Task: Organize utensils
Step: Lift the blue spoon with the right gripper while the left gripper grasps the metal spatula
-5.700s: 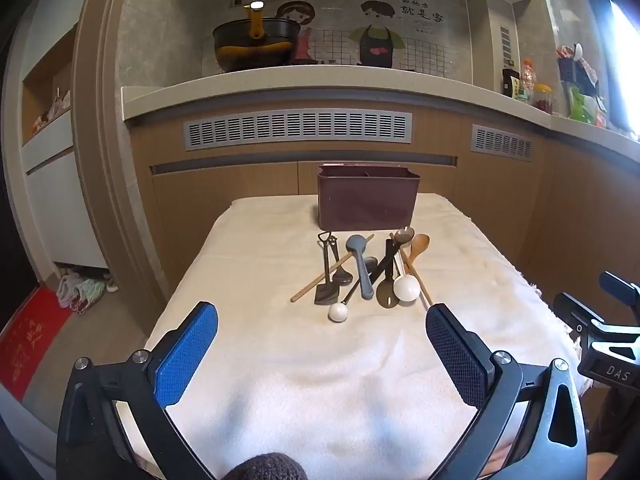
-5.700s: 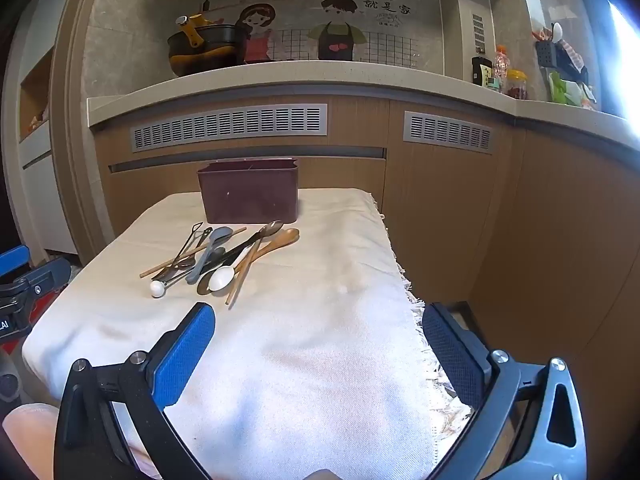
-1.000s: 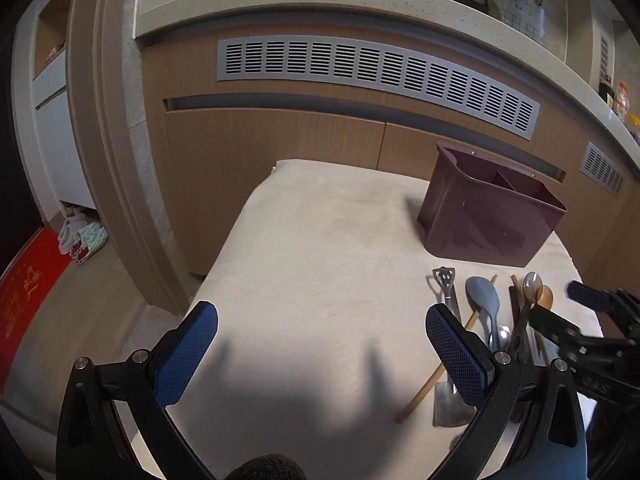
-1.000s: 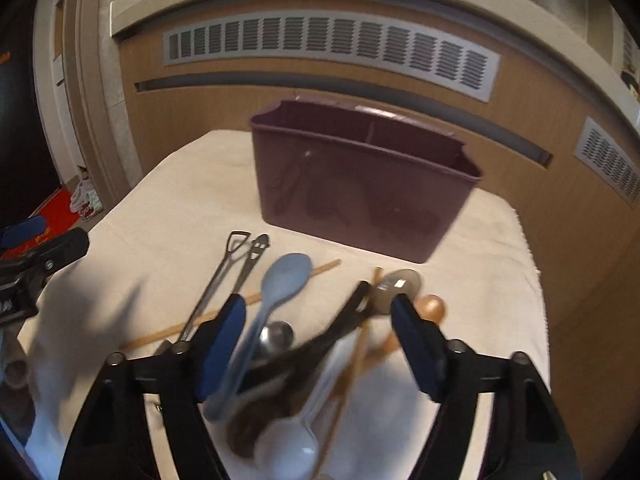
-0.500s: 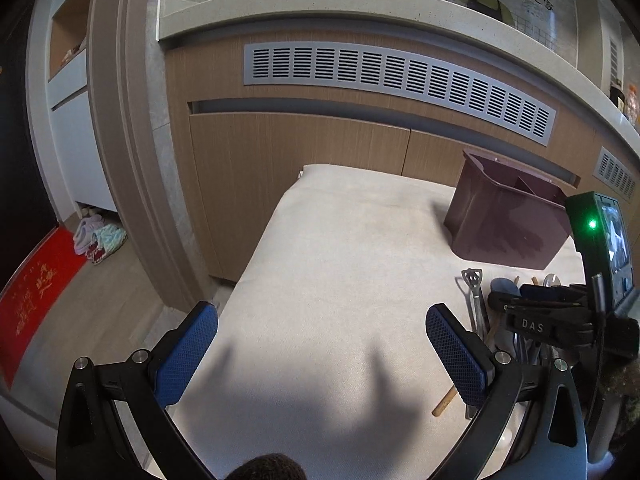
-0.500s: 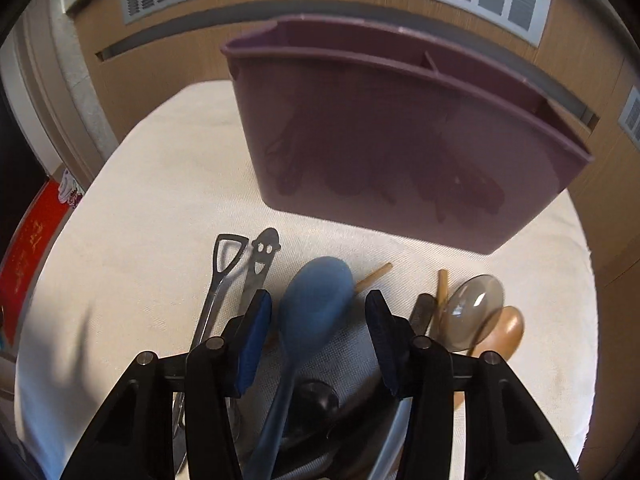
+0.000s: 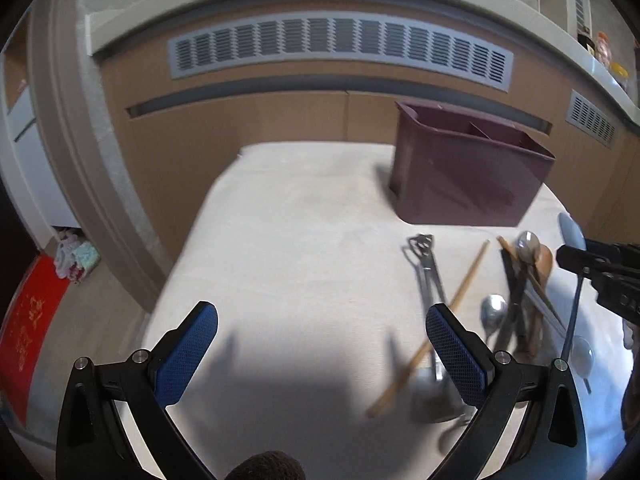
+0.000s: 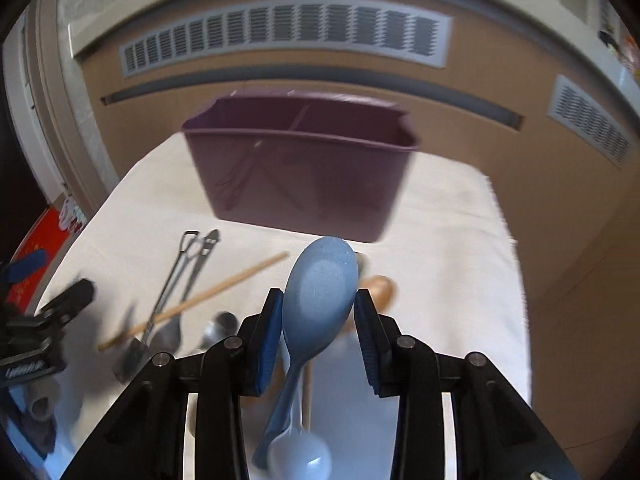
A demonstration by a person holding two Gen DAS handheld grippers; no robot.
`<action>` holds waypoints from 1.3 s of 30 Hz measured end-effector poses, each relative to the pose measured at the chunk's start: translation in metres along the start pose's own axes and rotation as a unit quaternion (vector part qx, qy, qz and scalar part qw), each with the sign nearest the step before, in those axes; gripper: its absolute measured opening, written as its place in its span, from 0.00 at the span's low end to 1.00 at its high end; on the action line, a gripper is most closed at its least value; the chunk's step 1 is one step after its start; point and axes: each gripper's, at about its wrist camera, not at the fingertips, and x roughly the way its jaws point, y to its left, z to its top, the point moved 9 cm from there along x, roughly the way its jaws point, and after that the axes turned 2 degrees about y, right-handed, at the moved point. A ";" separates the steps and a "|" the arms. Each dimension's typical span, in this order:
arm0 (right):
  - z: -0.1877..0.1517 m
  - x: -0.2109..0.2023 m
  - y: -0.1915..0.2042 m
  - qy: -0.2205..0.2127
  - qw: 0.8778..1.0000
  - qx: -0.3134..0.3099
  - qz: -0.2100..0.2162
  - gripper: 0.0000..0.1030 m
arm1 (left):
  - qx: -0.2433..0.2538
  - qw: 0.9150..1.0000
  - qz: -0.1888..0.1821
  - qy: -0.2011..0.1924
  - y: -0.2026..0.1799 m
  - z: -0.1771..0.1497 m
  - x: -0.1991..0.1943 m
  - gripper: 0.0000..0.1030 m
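Observation:
My right gripper is shut on the bowl of a blue-grey spoon and holds it lifted above the cloth, handle hanging down. The spoon's tip also shows in the left wrist view, beside the right gripper. A maroon utensil holder with a divider stands behind, also in the left wrist view. On the cloth lie metal tools, a wooden chopstick, a metal spoon, a wooden spoon and a white spoon. My left gripper is open and empty over the cloth's left part.
The table is covered by a white cloth; its edges drop off left and right. A wooden cabinet front with grey vents stands close behind. A red mat lies on the floor at left.
My right gripper closed on the blue-grey spoon's bowl and lifted it off the pile. The left gripper swung right, bringing the utensils more into its view.

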 end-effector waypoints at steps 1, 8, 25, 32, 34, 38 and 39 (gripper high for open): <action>-0.002 -0.003 -0.007 -0.005 1.000 0.002 -0.001 0.32 | -0.001 1.000 -0.018 0.008 -0.006 0.002 0.004 1.00; -0.017 -0.020 -0.049 -0.022 0.999 0.033 -0.002 0.32 | 0.021 0.997 -0.077 0.022 -0.045 0.033 0.033 0.99; -0.025 -0.006 -0.054 -0.026 0.999 0.038 -0.001 0.33 | 0.041 0.981 -0.133 0.136 -0.089 0.043 0.099 0.32; -0.024 -0.006 -0.051 -0.028 0.999 0.035 0.003 0.33 | 0.050 0.985 -0.126 0.106 -0.092 0.047 0.087 0.23; -0.022 -0.010 -0.050 -0.035 0.999 0.033 0.002 0.33 | 0.049 0.988 -0.124 0.078 -0.093 0.049 0.068 0.23; -0.016 -0.024 -0.046 -0.053 0.998 0.028 0.000 0.33 | 0.047 0.990 -0.129 0.016 -0.090 0.056 0.021 0.23; -0.014 -0.028 -0.045 -0.058 0.998 0.027 -0.001 0.33 | 0.049 0.990 -0.130 -0.006 -0.091 0.059 0.004 0.23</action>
